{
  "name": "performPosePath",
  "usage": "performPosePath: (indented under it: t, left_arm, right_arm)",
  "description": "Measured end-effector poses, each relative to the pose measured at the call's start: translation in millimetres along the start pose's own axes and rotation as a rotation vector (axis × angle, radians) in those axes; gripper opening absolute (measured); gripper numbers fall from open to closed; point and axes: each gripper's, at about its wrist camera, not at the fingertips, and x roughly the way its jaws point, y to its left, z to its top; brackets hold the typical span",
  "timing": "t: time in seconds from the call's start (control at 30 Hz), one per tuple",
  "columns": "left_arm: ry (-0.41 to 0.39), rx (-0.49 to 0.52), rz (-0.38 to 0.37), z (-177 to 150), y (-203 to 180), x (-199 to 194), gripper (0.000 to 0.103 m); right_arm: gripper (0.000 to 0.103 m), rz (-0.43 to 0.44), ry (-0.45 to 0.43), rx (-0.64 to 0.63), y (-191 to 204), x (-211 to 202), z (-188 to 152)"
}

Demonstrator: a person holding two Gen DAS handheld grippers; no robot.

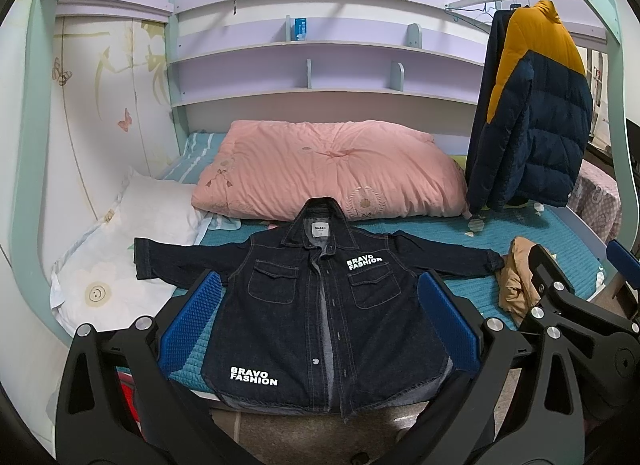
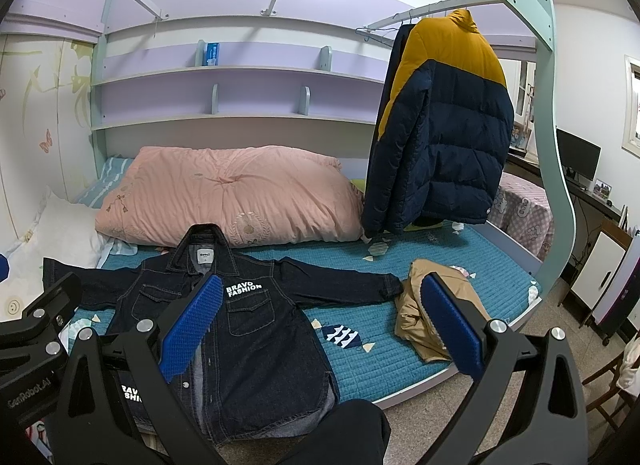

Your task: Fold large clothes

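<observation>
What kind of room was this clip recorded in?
Most likely a child's bedroom: a bed with a teal quilted mattress cover, a folded pink quilt and a white pillow, under lilac wall shelves. A dark denim jacket lies spread flat on it.

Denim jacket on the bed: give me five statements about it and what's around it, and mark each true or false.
1. The denim jacket lies spread flat with both sleeves out to the sides. True.
2. The left gripper is shut on the jacket's hem. False: its jaws stand open and hold nothing.
3. A tan garment lies crumpled on the bed beyond the end of one sleeve. True.
4. The navy and yellow puffer jacket lies folded on the pink quilt. False: it hangs from a rail above the bed.
5. The right gripper is open. True.
</observation>
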Motion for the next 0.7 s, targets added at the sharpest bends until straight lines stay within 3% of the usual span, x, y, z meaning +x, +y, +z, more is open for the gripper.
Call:
performPosePath:
  t: [0.7]
  left_arm:
    - [0.002,-0.003,-0.001,1.6,-8.0,0.2,0.098]
  right_arm:
    - [0.096,0.002,-0.003,0.001,-6.0,-3.7,3.6]
